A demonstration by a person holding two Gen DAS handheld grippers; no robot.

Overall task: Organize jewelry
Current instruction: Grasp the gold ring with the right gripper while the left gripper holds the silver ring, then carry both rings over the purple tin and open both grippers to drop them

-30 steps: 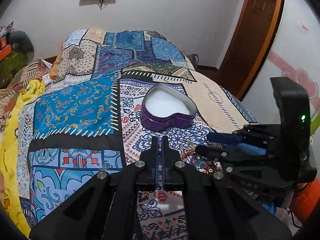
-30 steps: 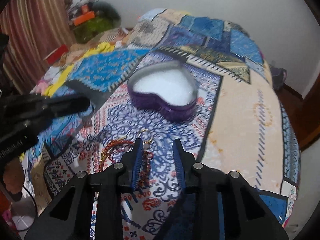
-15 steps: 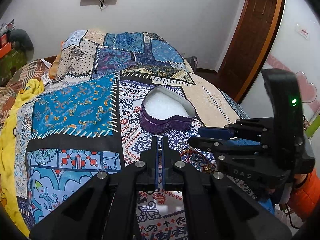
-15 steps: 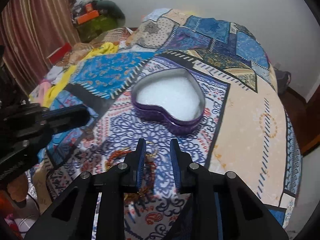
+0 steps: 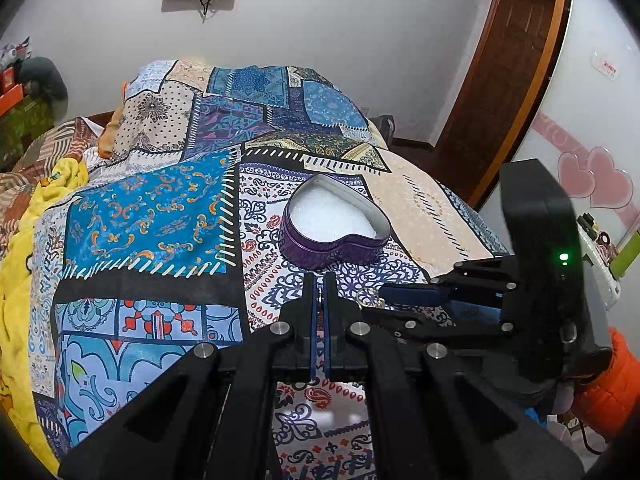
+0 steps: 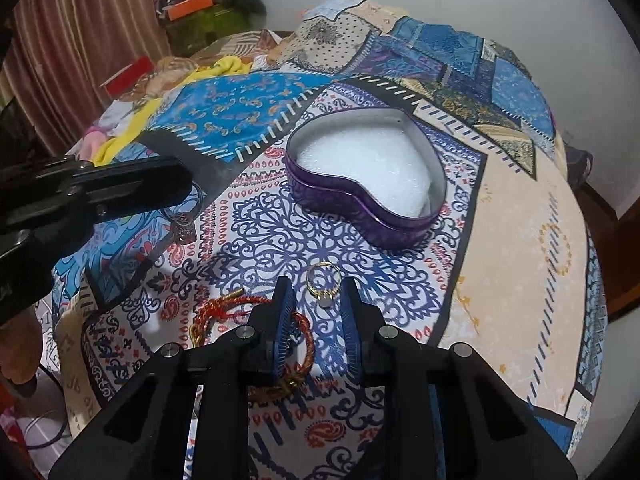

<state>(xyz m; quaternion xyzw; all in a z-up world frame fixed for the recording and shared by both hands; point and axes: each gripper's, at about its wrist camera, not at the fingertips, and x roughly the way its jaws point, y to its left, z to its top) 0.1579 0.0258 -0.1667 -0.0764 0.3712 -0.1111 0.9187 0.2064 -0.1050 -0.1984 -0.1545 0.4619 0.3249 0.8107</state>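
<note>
A purple heart-shaped tin (image 6: 344, 204) with a white lining stands open on the patchwork bedspread, also in the left wrist view (image 5: 332, 252). A gold ring (image 6: 323, 280) lies on the cloth just short of the tin. My right gripper (image 6: 316, 292) straddles the ring with narrow jaws, and its pads do not visibly press on it. A red-and-gold cord bracelet (image 6: 224, 308) lies left of and under that gripper. My left gripper (image 5: 319, 280) is shut. Below its tip (image 6: 184, 180) shows a thin chain with a silvery pendant (image 6: 184, 228); whether it is pinched is unclear.
The bedspread (image 5: 152, 216) covers a bed that drops off at the right towards a wooden door (image 5: 500, 80). A yellow blanket (image 5: 16, 280) is bunched on the left. A sleeve in orange (image 5: 616, 380) holds the right gripper (image 5: 374, 304).
The right gripper's jaws have narrowed and it has edged forward, so the ring now sits between its fingertips. The left gripper has stayed shut and still.
</note>
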